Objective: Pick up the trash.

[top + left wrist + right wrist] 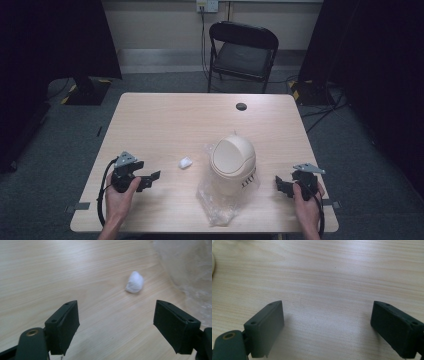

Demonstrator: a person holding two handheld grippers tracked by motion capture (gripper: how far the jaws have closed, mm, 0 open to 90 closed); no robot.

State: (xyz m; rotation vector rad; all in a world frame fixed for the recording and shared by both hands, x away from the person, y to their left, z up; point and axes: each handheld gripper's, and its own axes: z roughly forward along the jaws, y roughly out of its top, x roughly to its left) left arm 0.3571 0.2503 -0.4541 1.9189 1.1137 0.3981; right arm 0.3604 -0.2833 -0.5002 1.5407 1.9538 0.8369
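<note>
Beige plastic forms a small domed bin with a swing lid [233, 161], standing upright right of centre on the pale wood tabletop [165, 120]. Its base sits in a crumpled clear plastic bag [216, 202] that spreads toward the near edge; whether anything lies inside the bin cannot be told, since the lid hides its interior. A small white crumpled wad [185, 162] lies just left of the bin, apart from it. The left tool [152, 178] rests near the left edge with its jaws spread and empty, pointing toward the wad [135, 282]. The right tool [281, 184] rests near the right edge, likewise spread and empty over bare wood.
</note>
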